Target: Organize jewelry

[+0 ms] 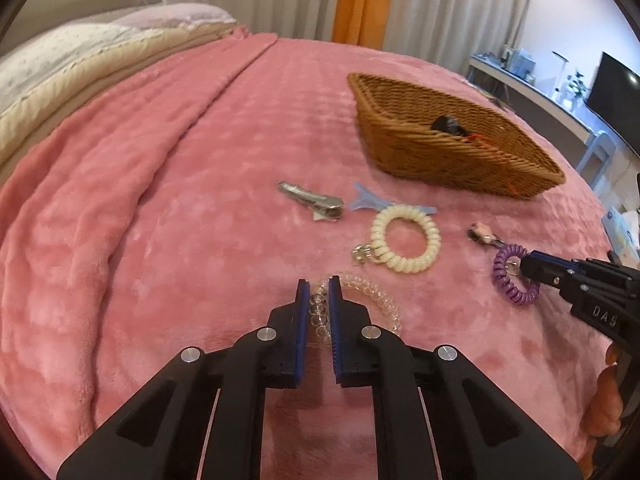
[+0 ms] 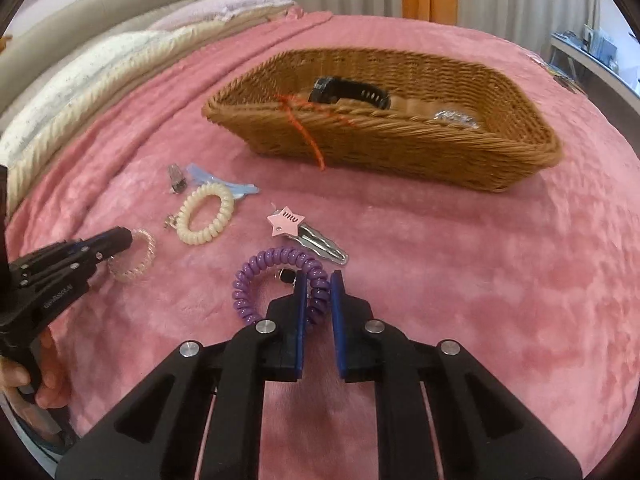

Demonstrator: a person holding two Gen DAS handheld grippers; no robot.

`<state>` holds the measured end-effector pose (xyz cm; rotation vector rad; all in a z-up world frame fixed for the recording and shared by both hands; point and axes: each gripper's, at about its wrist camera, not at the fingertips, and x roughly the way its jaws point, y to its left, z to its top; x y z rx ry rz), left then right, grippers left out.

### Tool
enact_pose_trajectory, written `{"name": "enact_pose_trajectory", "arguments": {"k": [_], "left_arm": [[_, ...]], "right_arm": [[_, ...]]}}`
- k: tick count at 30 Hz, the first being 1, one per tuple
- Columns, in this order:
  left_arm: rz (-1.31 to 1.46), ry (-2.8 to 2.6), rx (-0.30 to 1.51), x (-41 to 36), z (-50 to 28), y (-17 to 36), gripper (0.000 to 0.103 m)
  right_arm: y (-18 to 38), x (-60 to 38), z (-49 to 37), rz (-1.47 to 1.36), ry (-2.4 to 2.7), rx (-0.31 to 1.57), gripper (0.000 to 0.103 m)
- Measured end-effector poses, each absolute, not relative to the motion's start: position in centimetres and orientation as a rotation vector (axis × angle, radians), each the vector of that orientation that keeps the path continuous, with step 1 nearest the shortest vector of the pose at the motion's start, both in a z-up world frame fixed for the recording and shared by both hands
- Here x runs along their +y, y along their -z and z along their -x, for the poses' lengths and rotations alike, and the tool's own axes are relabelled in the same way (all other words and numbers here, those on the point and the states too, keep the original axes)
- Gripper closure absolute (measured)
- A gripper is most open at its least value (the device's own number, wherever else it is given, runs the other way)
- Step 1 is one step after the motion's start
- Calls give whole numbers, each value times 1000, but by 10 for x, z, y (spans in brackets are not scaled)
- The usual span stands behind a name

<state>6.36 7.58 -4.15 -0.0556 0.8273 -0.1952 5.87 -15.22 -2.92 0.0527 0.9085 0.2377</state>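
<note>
Both grippers pinch coil bands: left gripper (image 1: 319, 286) clear band (image 1: 372, 300), right gripper (image 2: 319, 280) purple band (image 2: 276, 280).

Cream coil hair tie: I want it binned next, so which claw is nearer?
Left, by a little. The left claw grips the clear tie beside the cream coil hair tie; the right claw grips the purple one.

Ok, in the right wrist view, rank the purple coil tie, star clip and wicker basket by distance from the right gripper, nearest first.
1. Purple coil tie, clamped in the right gripper jaws.
2. Star clip, just beyond.
3. Wicker basket, farthest back.
</note>
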Motion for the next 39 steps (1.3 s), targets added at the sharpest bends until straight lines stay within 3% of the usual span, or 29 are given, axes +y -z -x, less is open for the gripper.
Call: {"name": "enact_pose_trajectory", "arguments": {"k": [14,18,19,23,29,32,34,36,39], "left_arm": [[66,415,815,46,-47,39,95],[23,418,826,36,-47,43,94],[32,430,833,37,-47,43,92],[55,435,839,46,-44,41,53],[42,424,867,49,-44,44,53],[-7,386,882,40,-46,49,58],[-54,361,873,34,-44,50,69],[-71,371,865,30,-41,49,95],[-80,378,845,27,-37,47,96]], "right_arm": [[46,-237,-28,-191,-83,918,92],[47,-236,-23,-175,-104,909,83],[46,-236,-22,-168,-103,906,76],[42,-229,-21,-132,-85,894,57],[43,-226,-33,-79,-53,931,55],[47,-220,-36,-41,-41,934,61],[47,-215,-34,-13,-48,923,76],[45,-209,-31,15,-60,911,91],[40,-202,-23,30,-87,883,92]]}}
